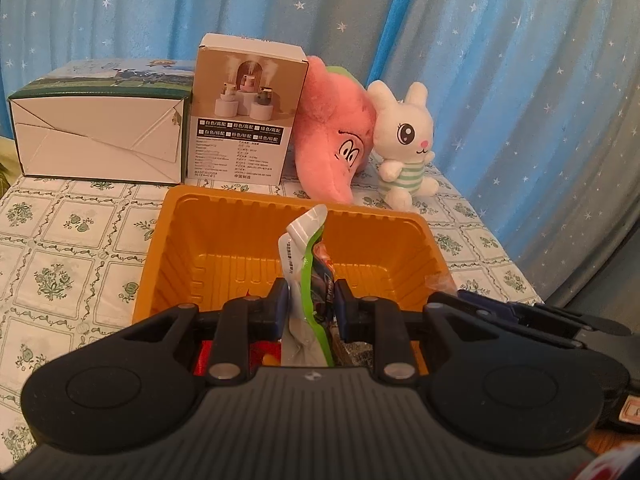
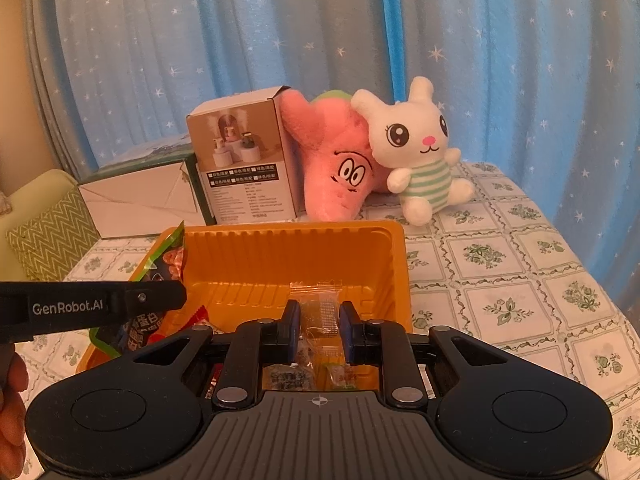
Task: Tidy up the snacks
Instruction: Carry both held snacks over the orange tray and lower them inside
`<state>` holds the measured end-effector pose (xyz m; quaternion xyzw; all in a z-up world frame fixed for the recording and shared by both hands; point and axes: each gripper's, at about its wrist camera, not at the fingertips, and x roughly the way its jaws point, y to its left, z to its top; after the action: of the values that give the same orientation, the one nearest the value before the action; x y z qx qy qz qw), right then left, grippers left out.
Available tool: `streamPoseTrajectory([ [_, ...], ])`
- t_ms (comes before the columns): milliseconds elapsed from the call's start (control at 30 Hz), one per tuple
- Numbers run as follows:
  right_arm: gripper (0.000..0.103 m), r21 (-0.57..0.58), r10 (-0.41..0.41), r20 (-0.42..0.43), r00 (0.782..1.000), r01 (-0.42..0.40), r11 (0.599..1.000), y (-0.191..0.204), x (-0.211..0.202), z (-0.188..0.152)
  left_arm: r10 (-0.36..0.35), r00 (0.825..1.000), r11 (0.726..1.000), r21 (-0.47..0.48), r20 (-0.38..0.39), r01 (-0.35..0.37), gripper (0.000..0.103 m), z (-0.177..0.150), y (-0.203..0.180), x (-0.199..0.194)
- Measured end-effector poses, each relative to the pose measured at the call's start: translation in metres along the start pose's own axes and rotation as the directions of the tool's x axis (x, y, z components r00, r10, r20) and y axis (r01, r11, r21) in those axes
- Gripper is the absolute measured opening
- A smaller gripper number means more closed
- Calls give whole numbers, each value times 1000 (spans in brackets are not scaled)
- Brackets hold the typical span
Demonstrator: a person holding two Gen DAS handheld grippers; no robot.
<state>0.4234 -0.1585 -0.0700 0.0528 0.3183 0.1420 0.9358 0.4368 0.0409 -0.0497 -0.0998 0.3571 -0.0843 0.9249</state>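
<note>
Snacks sit pinched in both grippers above an orange tray [image 1: 224, 240] on a table with a green-flowered cloth [image 1: 68, 248].

Left gripper [image 1: 309, 300]: its jaws stand narrow, clamped on a green-edged packet [image 1: 304, 248]. The packet rises upright from between the blue pads [image 1: 282, 304], its white torn top curling just beyond the fingertips, and its lower end hangs back behind the jaws toward the camera. Ahead of and below the jaws lies the tray's ribbed floor, bare in the far part. Red wrappers [image 1: 208, 354] show under the jaws at the tray's near end.

Right gripper [image 2: 319, 318]: its jaws are also drawn in close, pressed on a small clear packet [image 2: 318, 304] with a grey printed patch; the packet stands between the pads and pokes a little past the tips. Beneath and behind these jaws, more small wrapped snacks [image 2: 340, 376] lie in the tray's near end. To the left of these jaws, the other gripper's black side, marked GenRobot.AI, crosses the view with its packet tilted over the tray's left rim.

Beyond the tray's far wall, well past both sets of fingertips, stand a brown product box [image 1: 248, 112], a pink plush star [image 1: 340, 132] and a white plush rabbit [image 1: 404, 144], with a white carton [image 1: 100, 136] off to the left. A blue star-print curtain [image 1: 480, 40] hangs behind.
</note>
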Motion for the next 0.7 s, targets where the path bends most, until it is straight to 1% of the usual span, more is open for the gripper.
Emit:
streamPoseTrajectory([
  [100, 21, 0, 2, 4, 1000, -2, 1000, 1, 0, 1, -21, 1000, 1000, -12, 6, 21, 22, 2, 0, 5],
  [167, 21, 3, -2, 6, 1000, 2, 1000, 1, 0, 1, -45, 999, 998, -40, 10, 45, 23, 2, 3, 8],
  [200, 21, 6, -4, 7, 1000, 4, 1000, 1, 0, 1, -42, 999, 998, -50, 11, 43, 25, 2, 4, 8],
  [233, 21, 10, -7, 7, 1000, 7, 1000, 0, 1, 1, -31, 999, 998, -48, 10, 31, 32, 2, 5, 7],
  [267, 21, 13, -9, 6, 1000, 9, 1000, -1, 1, 1, -22, 1000, 999, -38, 12, 23, 34, 1, 6, 7],
  [467, 21, 29, -9, 3, 1000, 9, 1000, -2, 3, 1, 23, 1000, 1000, -4, -8, -23, 34, -1, 13, 0],
  [600, 21, 25, 3, 8, 1000, -3, 1000, 3, 2, 2, 38, 999, 999, 30, -12, -37, 34, -2, 12, -4],
  [700, 21, 28, 5, 10, 1000, -5, 1000, 4, 2, 2, 43, 999, 998, 35, -17, -42, 34, -3, 13, -4],
])
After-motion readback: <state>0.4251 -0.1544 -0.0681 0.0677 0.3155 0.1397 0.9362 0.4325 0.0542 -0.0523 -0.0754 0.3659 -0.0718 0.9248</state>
